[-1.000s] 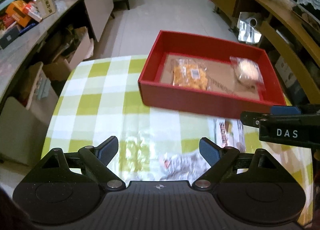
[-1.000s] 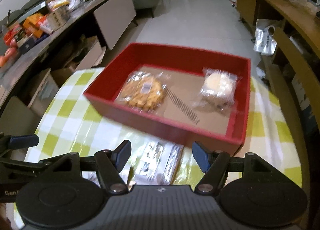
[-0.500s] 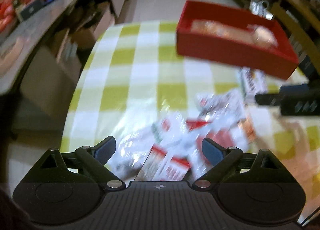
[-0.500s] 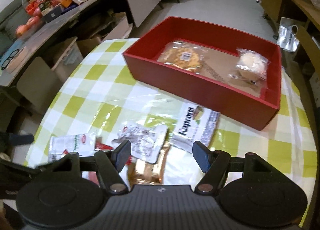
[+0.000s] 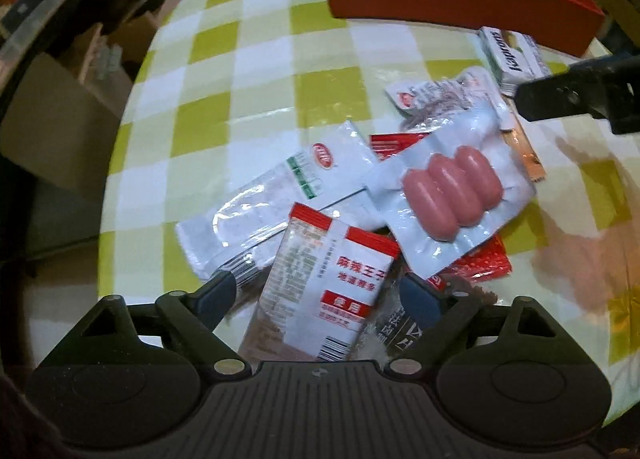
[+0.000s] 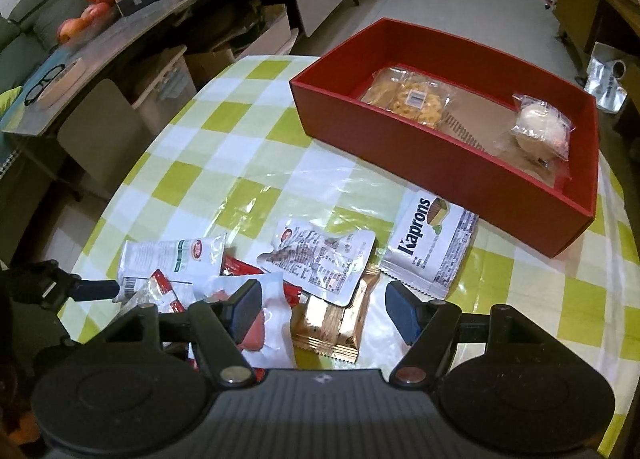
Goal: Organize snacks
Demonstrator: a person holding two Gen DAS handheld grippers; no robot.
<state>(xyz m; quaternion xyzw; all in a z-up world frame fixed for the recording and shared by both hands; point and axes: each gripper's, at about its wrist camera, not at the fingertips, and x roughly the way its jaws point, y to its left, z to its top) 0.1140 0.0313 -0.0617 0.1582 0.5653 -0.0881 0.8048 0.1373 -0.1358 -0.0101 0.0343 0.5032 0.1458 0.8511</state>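
sausage pack (image 5: 450, 192) lying flat, long axis diagonal

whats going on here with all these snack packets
A person is sorting snacks with a handheld claw in each hand. The red box already holds a bag of golden snacks and a wrapped round bun. The rest lie in a loose pile on the checked tablecloth. The left claw is closing over a red-and-white sachet, not yet gripping it. The right claw hangs open above a gold wafer packet, beside the Kaprons packet.
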